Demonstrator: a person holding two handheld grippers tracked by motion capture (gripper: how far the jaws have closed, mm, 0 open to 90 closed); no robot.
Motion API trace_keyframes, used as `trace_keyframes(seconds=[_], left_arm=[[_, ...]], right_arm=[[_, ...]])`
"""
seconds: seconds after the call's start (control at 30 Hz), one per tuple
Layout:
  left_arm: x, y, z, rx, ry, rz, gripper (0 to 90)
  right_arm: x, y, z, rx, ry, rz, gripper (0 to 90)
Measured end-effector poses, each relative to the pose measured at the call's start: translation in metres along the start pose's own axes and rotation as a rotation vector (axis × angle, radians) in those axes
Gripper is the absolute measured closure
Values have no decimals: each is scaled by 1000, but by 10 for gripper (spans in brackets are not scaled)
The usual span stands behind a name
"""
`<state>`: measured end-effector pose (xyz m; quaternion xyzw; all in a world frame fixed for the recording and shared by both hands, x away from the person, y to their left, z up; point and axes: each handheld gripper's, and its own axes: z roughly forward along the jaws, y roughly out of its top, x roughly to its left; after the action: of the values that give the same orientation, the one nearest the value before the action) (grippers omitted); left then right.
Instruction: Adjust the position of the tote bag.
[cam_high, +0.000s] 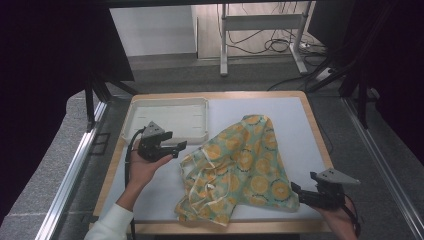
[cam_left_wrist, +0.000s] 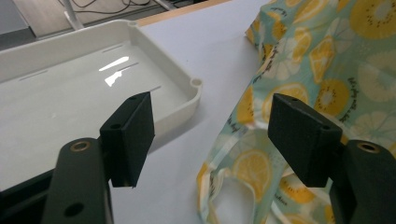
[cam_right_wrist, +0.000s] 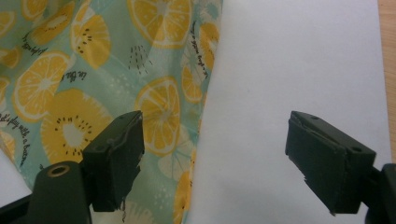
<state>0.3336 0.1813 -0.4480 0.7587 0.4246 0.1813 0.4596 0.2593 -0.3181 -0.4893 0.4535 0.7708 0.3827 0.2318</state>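
Lay crumpled at frame centre on the counter (cam_high: 300, 115): fruit-print cloth (cam_high: 240, 167). Flanked it, both spread wide and empty: left gripper (cam_high: 176, 148), right gripper (cam_high: 296, 192). Approach step, seemingly; next called for pinching opposite cloth edges.

The cloth (cam_left_wrist: 327, 70) runs off the left gripper view's edge from 12 to 5 o'clock. Its printed lettering is too small to read. The tray (cam_left_wrist: 56, 98) is cut off at 9 o'clock.
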Motion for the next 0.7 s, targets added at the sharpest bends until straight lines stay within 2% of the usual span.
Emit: trace_keyframes(seconds=[0.17,0.33,0.43,0.7], left_arm=[[-3,14,10,13,-25,20,324],[-2,23,20,25,-48,3,338],[0,26,26,41,-61,-6,346],[-2,38,41,119,-68,26,356]], right_arm=[[-2,-1,-1,0,-5,5,199],[-4,-3,0,12,-11,16,199],[-4,-4,0,14,-12,17,199],[-3,-4,1,18,-12,16,199]])
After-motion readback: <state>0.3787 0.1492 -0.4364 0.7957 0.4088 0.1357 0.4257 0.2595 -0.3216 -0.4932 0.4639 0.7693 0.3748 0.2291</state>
